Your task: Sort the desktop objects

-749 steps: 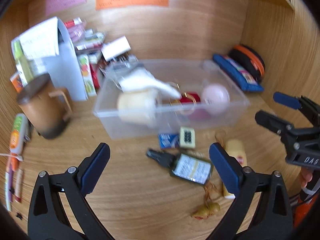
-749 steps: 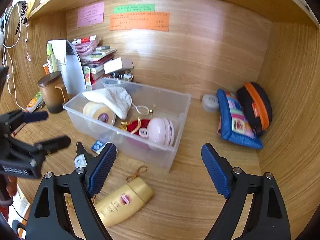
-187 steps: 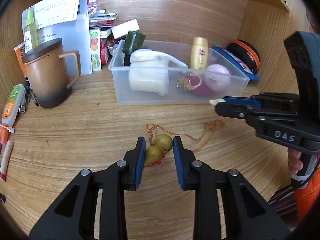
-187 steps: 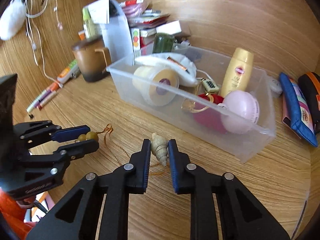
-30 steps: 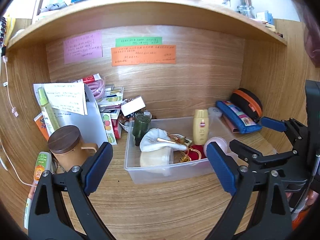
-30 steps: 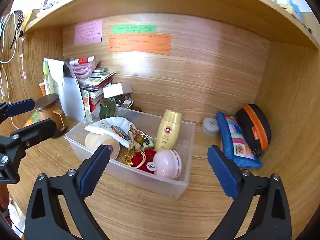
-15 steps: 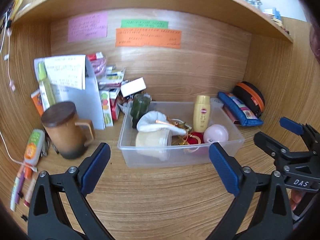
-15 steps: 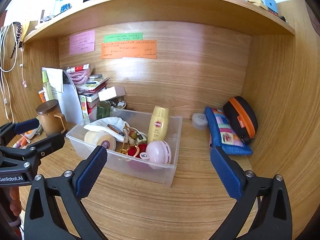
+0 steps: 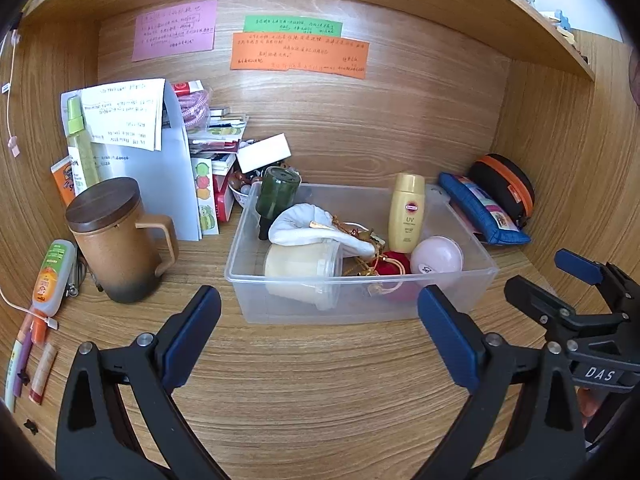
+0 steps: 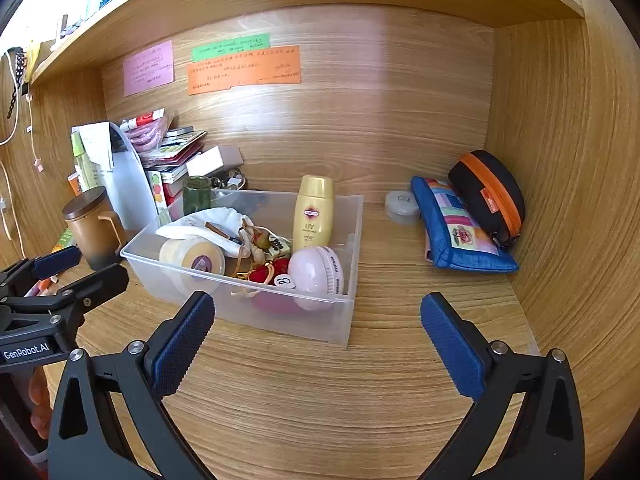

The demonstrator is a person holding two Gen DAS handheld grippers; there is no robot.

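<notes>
A clear plastic bin (image 9: 352, 308) (image 10: 344, 320) stands mid-desk. It holds a yellow sunscreen bottle (image 9: 407, 212) (image 10: 313, 214), a pink round case (image 9: 436, 254) (image 10: 318, 272), a tape roll (image 9: 302, 270) (image 10: 194, 258), a white pouch (image 9: 304, 230), a green bottle (image 9: 276, 196) and red and gold trinkets (image 9: 390, 264). My left gripper (image 9: 320, 340) is open and empty in front of the bin. My right gripper (image 10: 318, 348) is open and empty, also in front of the bin. Each gripper shows in the other's view, the right gripper (image 9: 560, 284) and the left gripper (image 10: 76, 268).
A brown lidded mug (image 9: 116, 240) stands left of the bin, with a white file holder (image 9: 160, 184), books and a spray bottle (image 9: 80, 148) behind. Pens and a tube (image 9: 54, 276) lie far left. A blue pouch (image 10: 456, 228), a black-orange case (image 10: 492, 196) and a small white jar (image 10: 402, 204) sit right.
Both grippers have pulled slightly nearer and lower toward the desk. The bin and its contents have not moved. Both stay open and empty.
</notes>
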